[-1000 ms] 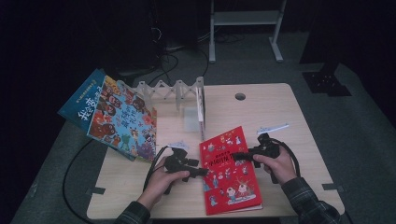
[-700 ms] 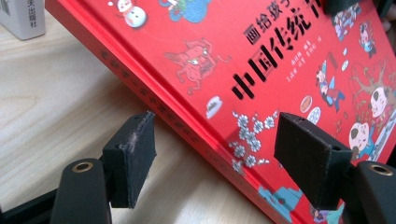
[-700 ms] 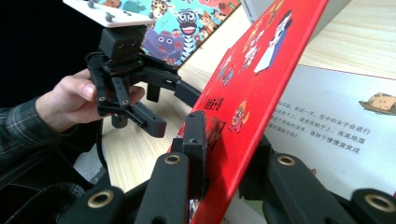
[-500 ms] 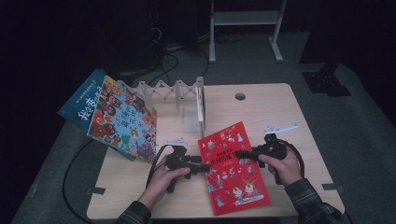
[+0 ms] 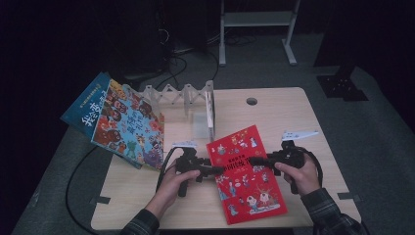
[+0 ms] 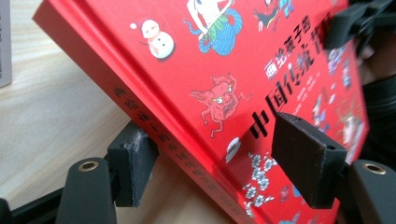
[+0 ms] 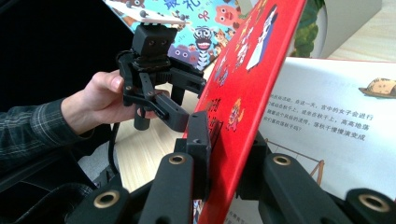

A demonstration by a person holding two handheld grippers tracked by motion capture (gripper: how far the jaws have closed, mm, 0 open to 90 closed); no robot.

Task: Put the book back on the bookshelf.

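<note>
The red book (image 6: 224,88) bears large black Chinese characters on its cover, of which 中国传统 can be read, with a smaller white line above beginning 给孩子的; its spine also carries dark characters, too slanted to read. Inside the red book, the open white page (image 7: 327,116) carries lines of small Chinese print, too small to read surely. To the left of the red book, the blue book (image 5: 93,110) shows large white characters, too small to make out.

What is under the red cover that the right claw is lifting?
Under the lifted red cover, a white page shows printed text and part of a drawing. The right claw clamps that cover's edge; the page's lower part is hidden behind it.
</note>
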